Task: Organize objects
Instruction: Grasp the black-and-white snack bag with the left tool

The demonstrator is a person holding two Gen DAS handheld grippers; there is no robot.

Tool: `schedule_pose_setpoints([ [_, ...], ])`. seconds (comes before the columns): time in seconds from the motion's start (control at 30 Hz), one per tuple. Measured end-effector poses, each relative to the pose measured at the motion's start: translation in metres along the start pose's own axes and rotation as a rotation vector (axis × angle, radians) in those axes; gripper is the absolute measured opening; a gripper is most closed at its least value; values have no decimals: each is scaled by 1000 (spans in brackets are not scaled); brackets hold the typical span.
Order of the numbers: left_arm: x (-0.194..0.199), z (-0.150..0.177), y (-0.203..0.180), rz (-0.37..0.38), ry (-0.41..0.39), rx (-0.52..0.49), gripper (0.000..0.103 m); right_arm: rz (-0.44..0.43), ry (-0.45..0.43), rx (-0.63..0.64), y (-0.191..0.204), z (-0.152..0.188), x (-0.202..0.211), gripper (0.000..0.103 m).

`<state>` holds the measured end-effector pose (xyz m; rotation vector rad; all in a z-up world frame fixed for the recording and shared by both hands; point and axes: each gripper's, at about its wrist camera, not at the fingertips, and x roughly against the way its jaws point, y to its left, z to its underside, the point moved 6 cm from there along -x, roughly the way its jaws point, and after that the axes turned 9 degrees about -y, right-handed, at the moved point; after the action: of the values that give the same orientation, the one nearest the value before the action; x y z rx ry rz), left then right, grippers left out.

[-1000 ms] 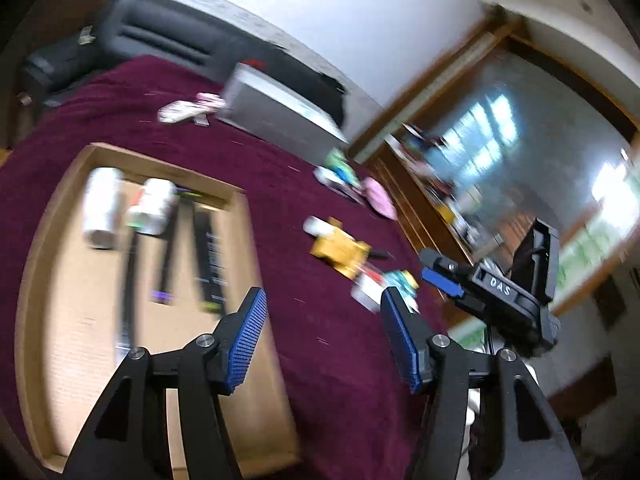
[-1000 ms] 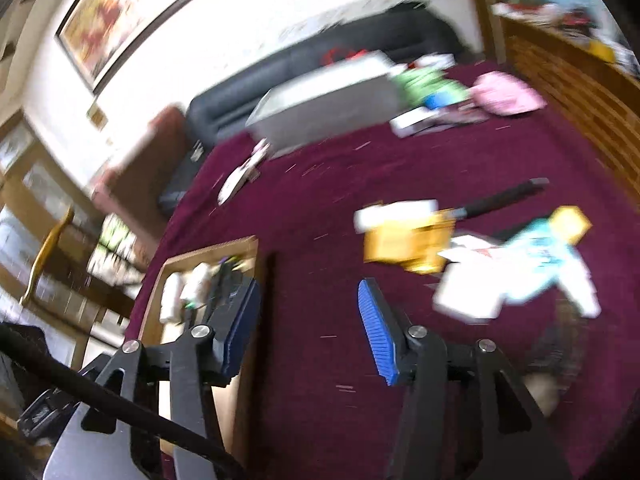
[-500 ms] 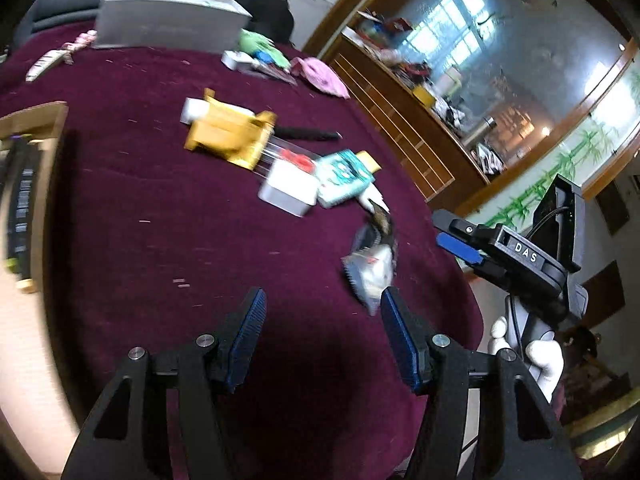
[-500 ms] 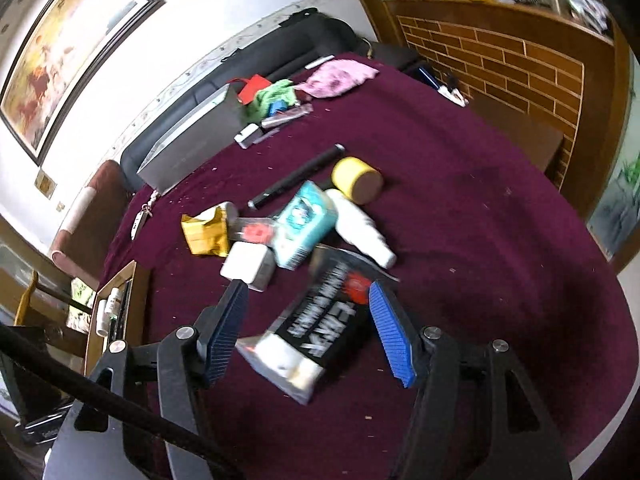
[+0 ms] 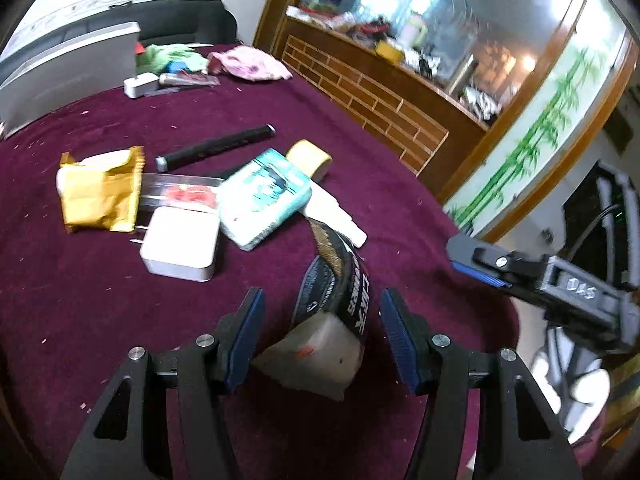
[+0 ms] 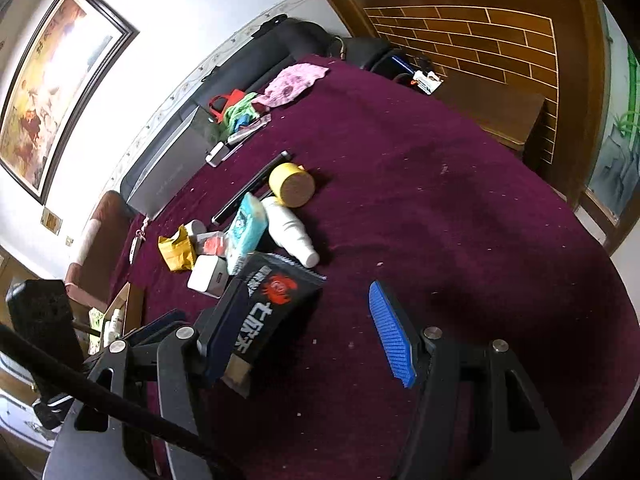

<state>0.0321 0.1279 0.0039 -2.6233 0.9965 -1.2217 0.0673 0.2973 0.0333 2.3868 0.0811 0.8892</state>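
A black snack packet (image 5: 332, 312) with a clear end lies on the maroon table (image 5: 80, 320), between the open blue pads of my left gripper (image 5: 322, 336); contact is unclear. It also shows in the right wrist view (image 6: 272, 312), beside the left pad of my open right gripper (image 6: 308, 328), which hovers empty to its right. Behind lie a white charger (image 5: 180, 244), yellow packet (image 5: 100, 196), teal tissue pack (image 5: 264, 196), white bottle (image 6: 292, 232), yellow roll (image 6: 292, 184) and black pen (image 5: 216, 148).
A grey box (image 5: 68, 68), green cloth (image 5: 168, 56) and pink cloth (image 5: 248, 64) lie at the table's far side. A wooden tray (image 6: 116, 316) with bottles sits at the left in the right wrist view. A brick-pattern wooden counter (image 5: 380, 92) runs beyond the table edge.
Both grippers have swung from the tray to the pile. My left gripper has moved forward around the black packet. My right gripper has shifted right, leaving the packet by its left pad.
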Motion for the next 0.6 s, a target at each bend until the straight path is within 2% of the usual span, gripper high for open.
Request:
schedule_pose_setpoints([
  [0.2,-28,6,-14,-31,36,-74,53,-2,2,-19,-9,-2,-1,62],
  [0.43,-42,17,-18,-125,51,-152,51,-2,5,-14,-5,-1,-1,62],
  [0.5,-39,21,-11,-140,53,-128,30,-1,9,-5,-2,0,-2,63],
  [0.6,-20,23,8,-127,35,-35,29,3,26,12,4,3,-5,63],
])
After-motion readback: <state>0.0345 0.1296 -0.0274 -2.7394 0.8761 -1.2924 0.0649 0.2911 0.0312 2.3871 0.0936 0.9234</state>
